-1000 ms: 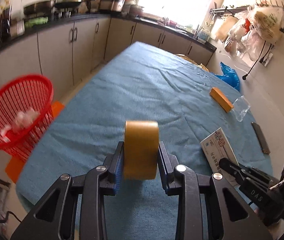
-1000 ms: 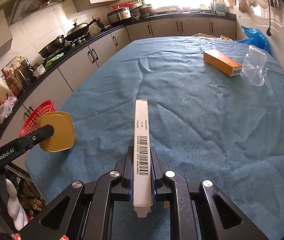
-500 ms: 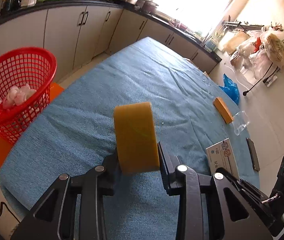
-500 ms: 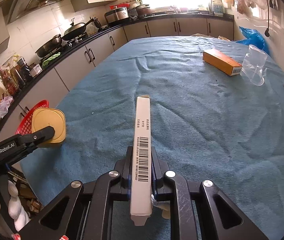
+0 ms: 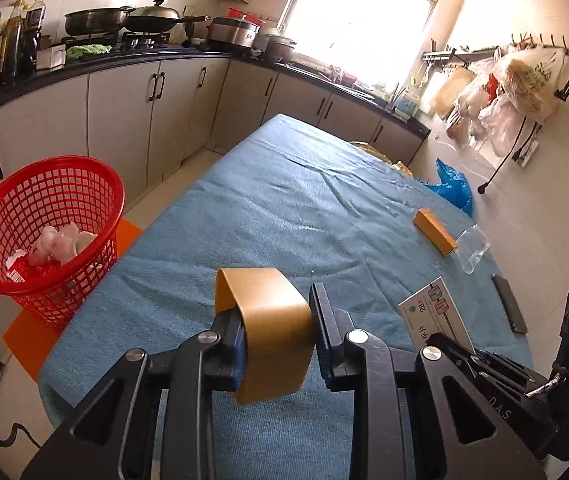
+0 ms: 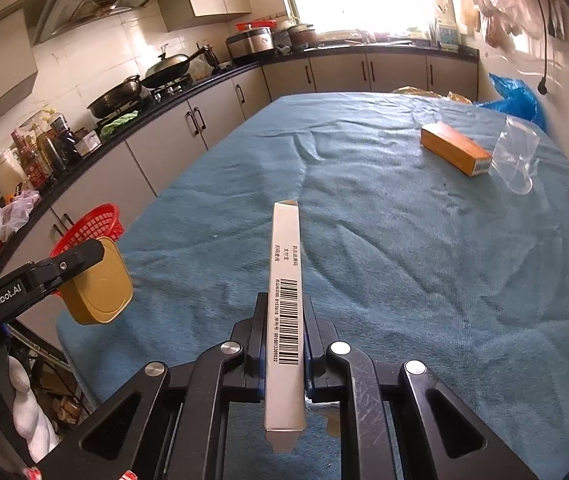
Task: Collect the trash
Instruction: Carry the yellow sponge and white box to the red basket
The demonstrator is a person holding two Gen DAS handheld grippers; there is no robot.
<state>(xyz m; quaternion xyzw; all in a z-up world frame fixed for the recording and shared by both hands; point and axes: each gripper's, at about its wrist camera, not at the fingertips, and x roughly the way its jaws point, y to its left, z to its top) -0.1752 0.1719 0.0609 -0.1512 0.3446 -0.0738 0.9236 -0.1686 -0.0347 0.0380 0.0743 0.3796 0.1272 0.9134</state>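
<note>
Compared with a second earlier, our left gripper [image 5: 274, 330] has swung so that the red mesh basket [image 5: 50, 216] sits nearer and fuller in view; its jaws have just been closing, with the tan plastic lid [image 5: 272, 332] between them, pressed on both sides and tilted. Our right gripper [image 6: 282, 346] is clamped on a narrow white carton [image 6: 286, 308] with a barcode, held edge-up above the blue tablecloth [image 6: 404, 240]. Crumpled wrappers [image 5: 58, 242] lie inside the basket, which stands on the floor beside the table. An orange box [image 6: 454, 148] and a clear plastic cup [image 6: 516, 158], just beside each other, rest on the cloth's far right side.
</note>
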